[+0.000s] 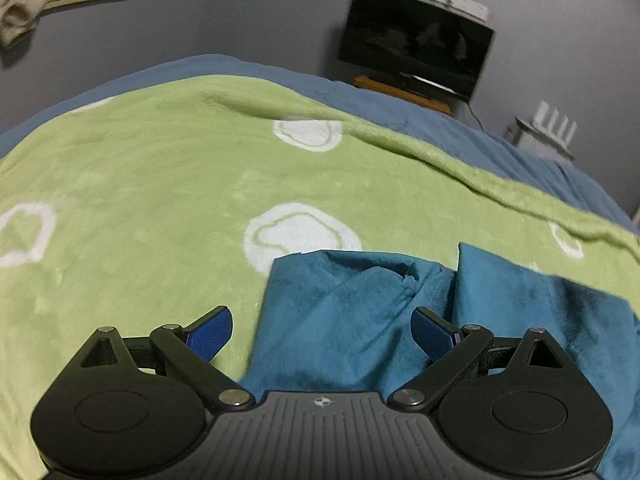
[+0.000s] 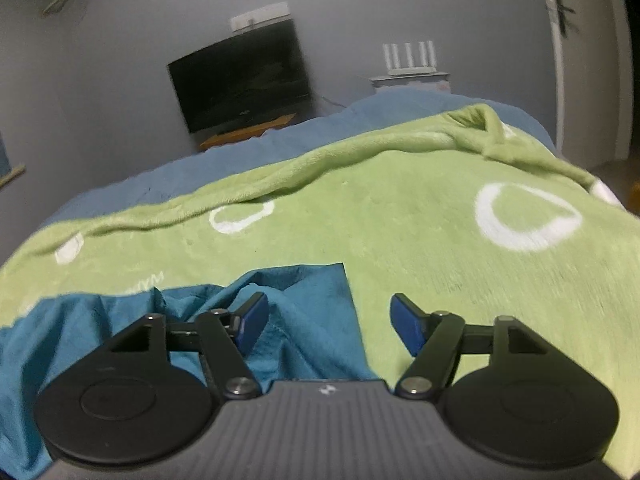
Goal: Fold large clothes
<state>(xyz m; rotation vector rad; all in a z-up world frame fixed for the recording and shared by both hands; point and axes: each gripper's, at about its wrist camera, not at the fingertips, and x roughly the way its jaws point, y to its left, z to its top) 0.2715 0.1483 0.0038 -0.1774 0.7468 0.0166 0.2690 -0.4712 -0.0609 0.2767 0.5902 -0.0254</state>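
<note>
Both grippers hang spread wide with nothing between the pads. My left gripper (image 1: 321, 332) hovers over the near edge of the teal garment (image 1: 340, 312), its left pad (image 1: 212, 334) above the green blanket (image 1: 160, 184) and its right pad over teal cloth. My right gripper (image 2: 329, 322) sits at the garment's (image 2: 296, 304) other side, left pad over rumpled teal folds, right pad (image 2: 408, 328) over bare blanket (image 2: 420, 248). Two squared teal corners point away from me. Beyond the blanket I see a blue bedcover (image 1: 440, 124), then a dark TV (image 1: 416, 44) against a grey wall (image 2: 120, 40).
</note>
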